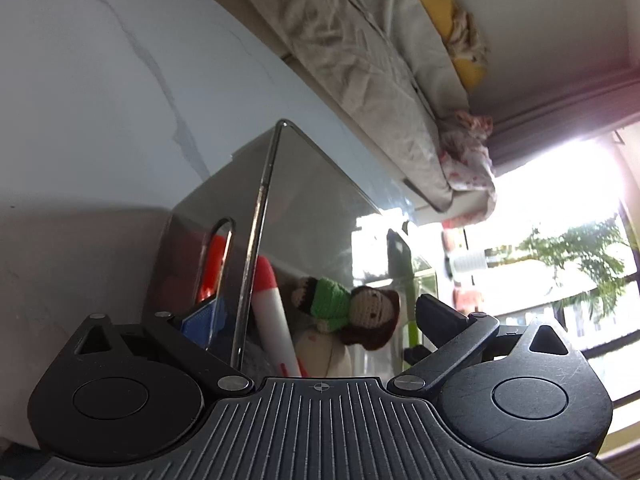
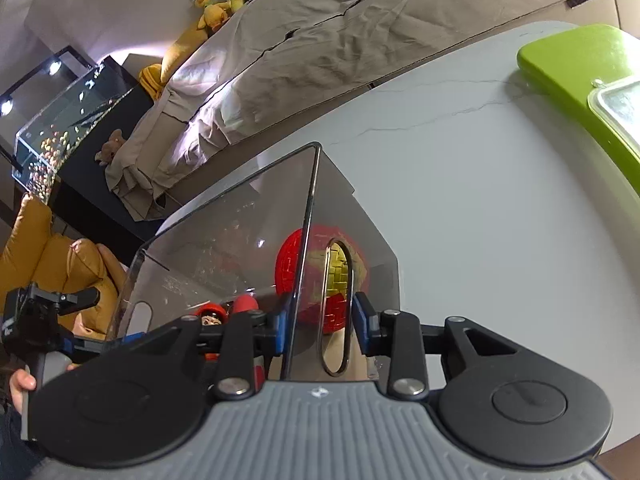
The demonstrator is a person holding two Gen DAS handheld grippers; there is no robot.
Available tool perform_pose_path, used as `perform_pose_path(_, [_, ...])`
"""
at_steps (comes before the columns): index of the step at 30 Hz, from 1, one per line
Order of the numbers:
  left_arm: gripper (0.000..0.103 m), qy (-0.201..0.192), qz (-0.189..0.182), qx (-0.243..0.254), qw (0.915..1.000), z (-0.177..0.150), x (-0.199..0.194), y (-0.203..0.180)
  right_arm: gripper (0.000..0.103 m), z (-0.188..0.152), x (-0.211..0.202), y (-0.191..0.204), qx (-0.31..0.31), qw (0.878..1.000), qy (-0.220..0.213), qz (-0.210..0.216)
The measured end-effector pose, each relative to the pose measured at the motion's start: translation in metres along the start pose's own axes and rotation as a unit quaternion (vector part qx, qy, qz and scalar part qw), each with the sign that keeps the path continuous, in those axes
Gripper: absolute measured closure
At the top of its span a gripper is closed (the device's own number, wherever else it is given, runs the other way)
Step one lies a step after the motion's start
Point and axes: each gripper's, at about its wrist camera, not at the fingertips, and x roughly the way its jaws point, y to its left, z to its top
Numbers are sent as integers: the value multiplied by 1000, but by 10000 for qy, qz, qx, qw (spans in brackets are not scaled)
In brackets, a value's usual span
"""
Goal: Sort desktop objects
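Grippers both sit at a clear smoky acrylic box (image 2: 240, 240) on the white marble table (image 2: 480, 200). My right gripper (image 2: 320, 322) has its blue-padded fingers (image 2: 362, 318) on either side of one box wall, right at the oval handle slot (image 2: 336, 308); pads look pressed against the panel, so I read it as clamped on the box wall. My left gripper (image 1: 308, 320) straddles another wall edge of the same box (image 1: 304, 184): one blue pad (image 1: 200, 320) inside near a handle slot (image 1: 218, 260), the other finger (image 1: 440, 316) well out to the side, jaws spread wide, nothing pinched.

Inside the box: red and yellow brick ball (image 2: 316, 276), small red-capped figure (image 2: 210, 316), crochet doll in green (image 1: 352, 308), white and red rocket-like toy (image 1: 272, 312). Ball sits against the wall my right gripper holds.

Green tray (image 2: 576, 68) with a clear lid (image 2: 620, 108) at the far right table edge. Sofa with beige cover (image 2: 320, 40) behind the table, plush toys (image 2: 224, 0) on it, fish tank (image 2: 68, 120) beside it.
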Motion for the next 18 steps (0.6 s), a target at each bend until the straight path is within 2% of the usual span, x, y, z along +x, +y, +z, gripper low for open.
perform_pose_path(1, [0,-158,204,125,9996,-3,-9,-5,60,-2,-6,-2,184,9997,-148,75])
perform_pose_path(3, [0,-486,756,419,9951,-12,-28,-19,32,-8,-26,-4,438,9975,-547,86])
perform_pose_path(5, [0,-828,1412,719,9839,-21,-42,-39,30,-13,-47,4,304,9951,-938,-116])
perform_pose_path(7, [0,-1123,2034,1040,9671,-32,-54,-60,30,-16,-66,19,-197,9920,-1203,-321])
perform_pose_path(10, [0,-1187,2552,1658,9451,-58,-47,-100,29,-25,-94,44,-801,9841,-1499,-506])
perform_pose_path(13, [0,-1168,2587,1927,9393,-82,-34,-125,17,-37,-121,63,-1081,9841,-1381,-290])
perform_pose_path(16, [0,-952,2503,1614,9499,-94,-21,-126,6,-39,-142,83,-1287,9844,-1198,-73])
perform_pose_path(17, [0,-877,2400,1572,9539,-96,-20,-126,0,-37,-145,89,-1320,9849,-1120,-4])
perform_pose_path(18, [0,-800,2330,1623,9555,-97,-19,-126,0,-34,-146,95,-1331,9857,-1033,26])
